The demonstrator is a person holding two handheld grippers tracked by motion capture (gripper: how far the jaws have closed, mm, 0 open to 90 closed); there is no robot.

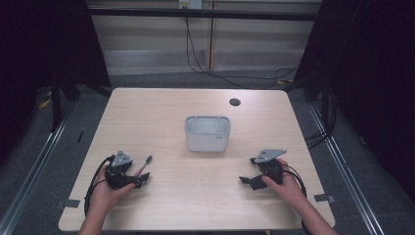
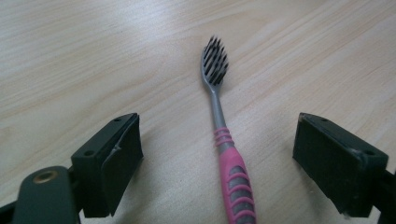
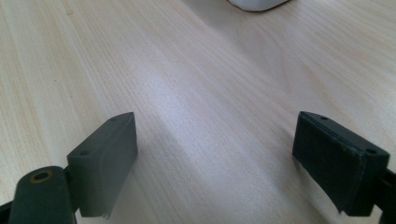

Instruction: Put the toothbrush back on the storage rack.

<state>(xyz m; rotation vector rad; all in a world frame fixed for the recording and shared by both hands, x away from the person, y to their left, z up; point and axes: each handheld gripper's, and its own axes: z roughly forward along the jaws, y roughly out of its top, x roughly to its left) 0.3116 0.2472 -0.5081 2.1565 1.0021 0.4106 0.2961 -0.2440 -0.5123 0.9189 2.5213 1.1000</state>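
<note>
Toothbrush [image 2: 219, 126] lies ungrasped on surface [image 1: 195, 196], between my spread left tongs [image 2: 217, 158]; right tongs [image 3: 215, 154] released, idle; white holder [image 1: 207, 133] unfilled.

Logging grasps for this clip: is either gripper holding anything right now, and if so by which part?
Nothing is held. The left gripper is open around the toothbrush handle without touching; the right gripper is open over bare table.

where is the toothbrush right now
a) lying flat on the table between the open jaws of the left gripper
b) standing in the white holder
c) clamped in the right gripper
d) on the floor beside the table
a: the toothbrush lies flat on the table, bristles pointing away, and the left gripper stands wide open on either side of its pink handle, pads clear of it.
</note>
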